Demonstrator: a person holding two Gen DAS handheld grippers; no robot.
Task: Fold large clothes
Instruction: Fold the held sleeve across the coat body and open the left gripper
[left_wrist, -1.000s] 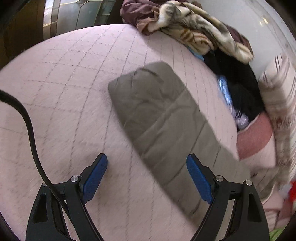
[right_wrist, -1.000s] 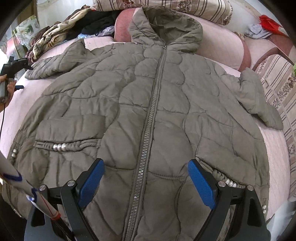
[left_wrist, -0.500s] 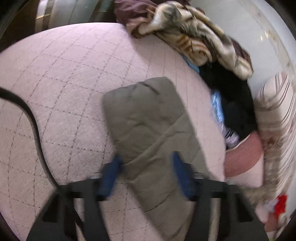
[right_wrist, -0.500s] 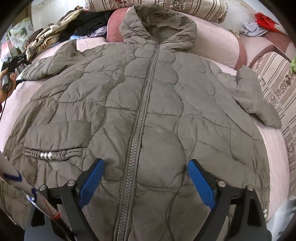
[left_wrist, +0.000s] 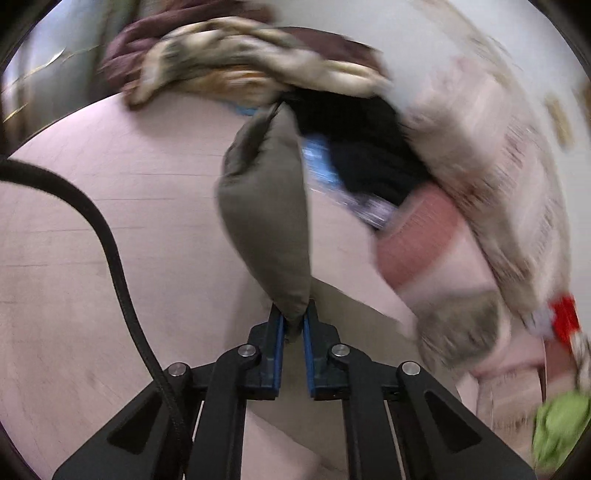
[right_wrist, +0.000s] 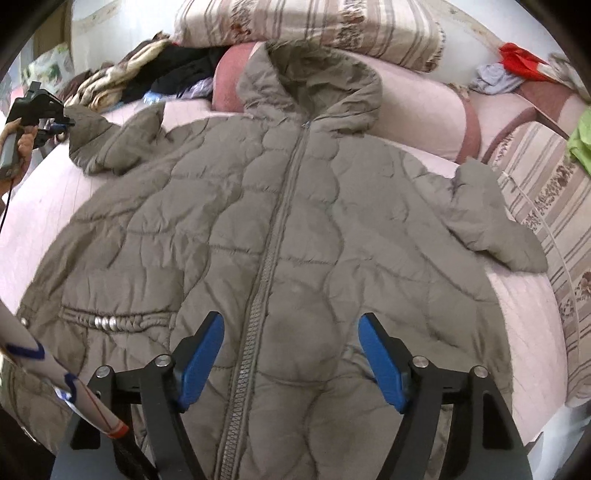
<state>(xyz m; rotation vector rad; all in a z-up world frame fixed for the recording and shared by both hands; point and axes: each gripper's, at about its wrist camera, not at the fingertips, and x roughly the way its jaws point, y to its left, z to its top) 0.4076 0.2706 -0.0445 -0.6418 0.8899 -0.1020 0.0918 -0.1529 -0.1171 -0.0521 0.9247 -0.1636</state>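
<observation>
Black tool frames, blue pads, silver screws, black cable.

We can't read the heap of clothes across the top of the left wrist view, it's smeared by motion blur. Striped pillow at right is blurred too, pattern unreadable. Green cloth at lower right is cut by the frame edge. In the right wrist view the coat hem runs off the bottom, partly hidden behind the right gripper.
</observation>
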